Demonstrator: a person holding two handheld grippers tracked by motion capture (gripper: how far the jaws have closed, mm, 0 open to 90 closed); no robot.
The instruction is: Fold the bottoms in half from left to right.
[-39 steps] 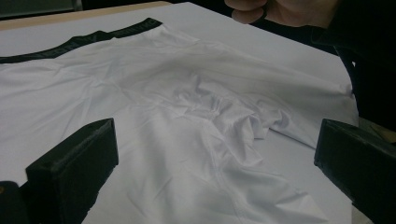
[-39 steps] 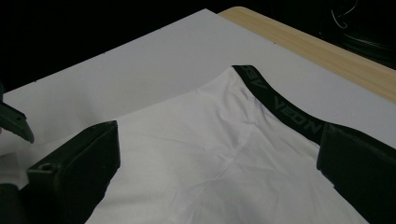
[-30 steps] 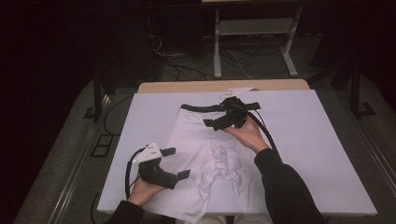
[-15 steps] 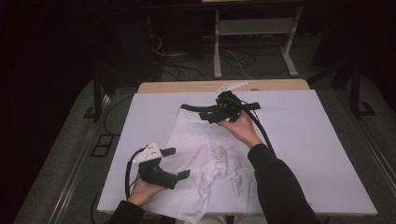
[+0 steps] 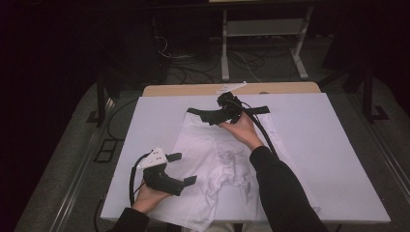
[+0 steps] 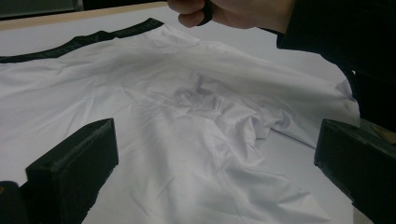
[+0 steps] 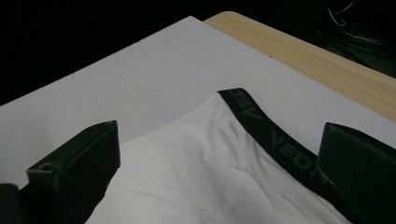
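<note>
White shorts (image 5: 220, 164) lie flat on the white table cover (image 5: 329, 159), black waistband (image 5: 261, 109) at the far edge, legs toward the person.

The right gripper (image 5: 212, 116) hovers over the waistband's left corner, jaws apart and empty, band running crosswise just ahead. The left gripper (image 5: 181, 168), likewise spread and empty, waits at the near left hem, well away from the band.

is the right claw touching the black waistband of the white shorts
Cannot tell. In the right gripper view the right claw is open over the black waistband, with no clear contact or gap.
</note>
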